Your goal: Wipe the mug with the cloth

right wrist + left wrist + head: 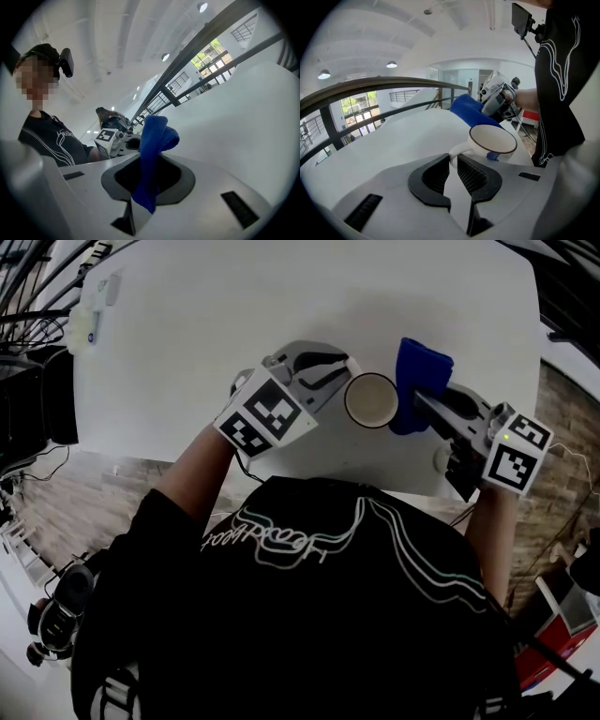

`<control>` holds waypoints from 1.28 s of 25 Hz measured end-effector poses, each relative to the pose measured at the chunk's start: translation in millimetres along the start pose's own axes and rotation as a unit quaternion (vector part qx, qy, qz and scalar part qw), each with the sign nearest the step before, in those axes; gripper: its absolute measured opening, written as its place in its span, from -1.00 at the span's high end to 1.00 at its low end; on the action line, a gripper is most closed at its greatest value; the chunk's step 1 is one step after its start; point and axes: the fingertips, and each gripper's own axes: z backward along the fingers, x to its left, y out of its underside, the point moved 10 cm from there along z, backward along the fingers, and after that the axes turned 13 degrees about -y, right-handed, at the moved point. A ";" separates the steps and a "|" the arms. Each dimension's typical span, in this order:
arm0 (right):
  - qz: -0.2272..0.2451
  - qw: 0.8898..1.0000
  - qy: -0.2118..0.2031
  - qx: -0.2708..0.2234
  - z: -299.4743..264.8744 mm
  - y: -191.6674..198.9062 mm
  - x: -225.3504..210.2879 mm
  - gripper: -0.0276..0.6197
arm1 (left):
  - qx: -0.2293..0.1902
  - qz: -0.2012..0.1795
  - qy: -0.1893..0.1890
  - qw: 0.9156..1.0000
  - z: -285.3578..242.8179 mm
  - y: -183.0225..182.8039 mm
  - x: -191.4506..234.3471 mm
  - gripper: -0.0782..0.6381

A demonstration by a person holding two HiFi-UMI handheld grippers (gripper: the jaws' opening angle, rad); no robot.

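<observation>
**A:** Where is the mug (371, 400)?

**B:** Over the bench (281, 296), close to its near edge, mouth up. I can't tell whether it rests on the surface or hangs just above it. The left claw (453, 161) is pinching its handle (457, 151) between the pad tips.

**A:** And the cloth (419, 371)?

**B:** It's clamped in the right claw (147, 164), with a bunched end standing up past the jaws and a short tail drooping below. It is against the mug's outer wall, on the side away from the handle.

**A:** What could go wrong?

**B:** The handle is thin and held only at the tips. I'd say a hard push from the cloth could twist the mug in that grip or slide it out. The near edge is close too, so a slip that way may send it off the bench. The bunched cloth could also rub with one fold and miss part of the wall.

**A:** Any room to work?

**B:** Plenty beyond the mug. Only a small white thing (86, 322) sits at the far left corner, well apart.
</observation>
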 end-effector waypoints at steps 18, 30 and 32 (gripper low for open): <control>-0.035 0.992 0.028 0.121 -15.1 -5.5 -55.6 0.74 | 0.003 0.038 0.010 0.999 -26.2 -19.4 6.8 0.62; -0.019 0.996 -0.015 0.081 6.2 -26.4 -53.0 0.74 | 0.001 0.026 0.025 0.999 -27.5 -16.2 9.6 0.63; -0.016 0.997 -0.027 0.066 9.5 -32.2 -52.2 0.74 | 0.001 0.025 0.029 0.999 -27.8 -15.2 10.1 0.63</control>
